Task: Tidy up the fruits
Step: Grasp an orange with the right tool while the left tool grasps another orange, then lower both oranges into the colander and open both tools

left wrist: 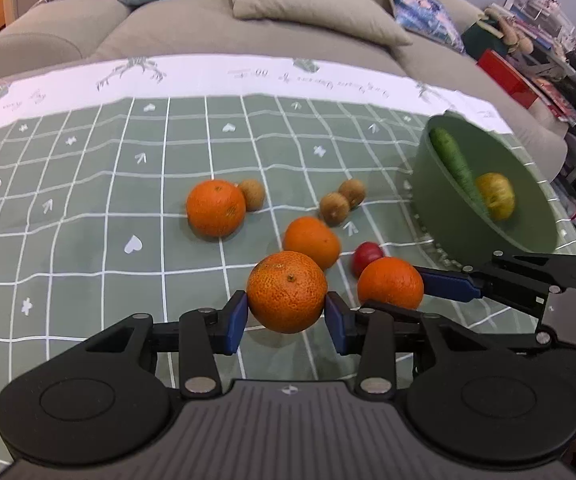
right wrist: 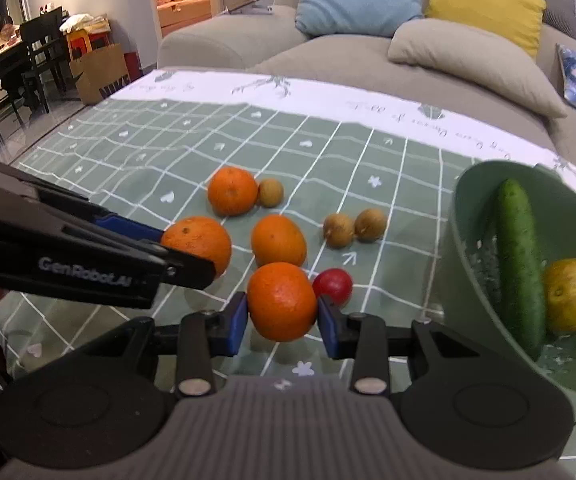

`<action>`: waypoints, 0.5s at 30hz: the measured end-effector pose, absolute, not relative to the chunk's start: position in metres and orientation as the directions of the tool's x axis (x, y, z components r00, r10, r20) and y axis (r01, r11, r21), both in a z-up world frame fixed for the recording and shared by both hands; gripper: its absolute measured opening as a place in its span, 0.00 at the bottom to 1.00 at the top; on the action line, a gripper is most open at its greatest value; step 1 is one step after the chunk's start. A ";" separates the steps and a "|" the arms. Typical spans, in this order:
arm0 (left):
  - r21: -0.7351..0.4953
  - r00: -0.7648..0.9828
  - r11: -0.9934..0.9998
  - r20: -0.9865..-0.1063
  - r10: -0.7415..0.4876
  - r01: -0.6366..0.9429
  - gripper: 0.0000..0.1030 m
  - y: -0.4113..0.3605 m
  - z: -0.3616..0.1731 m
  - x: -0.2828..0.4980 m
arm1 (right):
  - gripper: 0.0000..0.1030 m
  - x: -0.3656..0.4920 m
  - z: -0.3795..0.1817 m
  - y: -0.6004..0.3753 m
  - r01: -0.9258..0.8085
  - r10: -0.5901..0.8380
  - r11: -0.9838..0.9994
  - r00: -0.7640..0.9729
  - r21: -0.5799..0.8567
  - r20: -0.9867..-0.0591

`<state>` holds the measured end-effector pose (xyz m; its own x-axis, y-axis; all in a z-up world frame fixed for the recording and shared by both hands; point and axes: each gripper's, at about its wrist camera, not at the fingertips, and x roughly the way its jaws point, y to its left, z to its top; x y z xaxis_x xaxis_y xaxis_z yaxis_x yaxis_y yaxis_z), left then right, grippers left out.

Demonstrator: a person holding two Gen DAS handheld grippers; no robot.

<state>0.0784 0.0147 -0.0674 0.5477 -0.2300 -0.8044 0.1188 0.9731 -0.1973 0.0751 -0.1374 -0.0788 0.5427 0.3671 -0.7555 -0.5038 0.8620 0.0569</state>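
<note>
My left gripper is shut on an orange just above the green checked cloth. My right gripper is shut on another orange; both also show in the other view, the right-held orange and the left-held orange. Two more oranges, a small red fruit and three brown round fruits lie on the cloth. A green bowl at the right holds a cucumber and a yellowish fruit.
A grey sofa with cushions stands behind the table. The cloth's white border marks the far edge. Dining chairs and a paper bag stand at the far left in the right wrist view.
</note>
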 end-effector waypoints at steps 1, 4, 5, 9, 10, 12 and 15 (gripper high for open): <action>-0.197 0.556 0.973 -0.799 -0.232 0.122 0.45 0.014 -0.063 0.076 | 0.33 0.073 -0.074 -0.139 -0.503 0.368 0.862 0.550 0.054 -0.750; -0.192 0.582 0.972 -0.778 -0.237 0.138 0.45 0.009 -0.047 0.071 | 0.33 0.067 -0.060 -0.145 -0.500 0.371 0.865 0.575 0.045 -0.729; -0.192 0.591 0.971 -0.770 -0.241 0.145 0.45 0.007 -0.041 0.069 | 0.33 0.066 -0.054 -0.148 -0.498 0.371 0.866 0.585 0.042 -0.721; -0.188 0.604 0.966 -0.754 -0.256 0.175 0.45 -0.005 -0.022 0.068 | 0.33 0.063 -0.035 -0.161 -0.486 0.357 0.874 0.616 0.017 -0.703; -0.193 0.605 0.964 -0.751 -0.265 0.182 0.45 -0.008 -0.018 0.069 | 0.33 0.063 -0.030 -0.164 -0.483 0.350 0.875 0.621 0.009 -0.701; -0.210 0.605 0.958 -0.744 -0.285 0.194 0.45 -0.014 -0.011 0.071 | 0.33 0.064 -0.022 -0.174 -0.479 0.339 0.878 0.631 -0.006 -0.698; -0.224 0.604 0.949 -0.732 -0.315 0.223 0.45 -0.027 -0.003 0.078 | 0.33 0.068 -0.012 -0.190 -0.471 0.325 0.882 0.640 -0.022 -0.696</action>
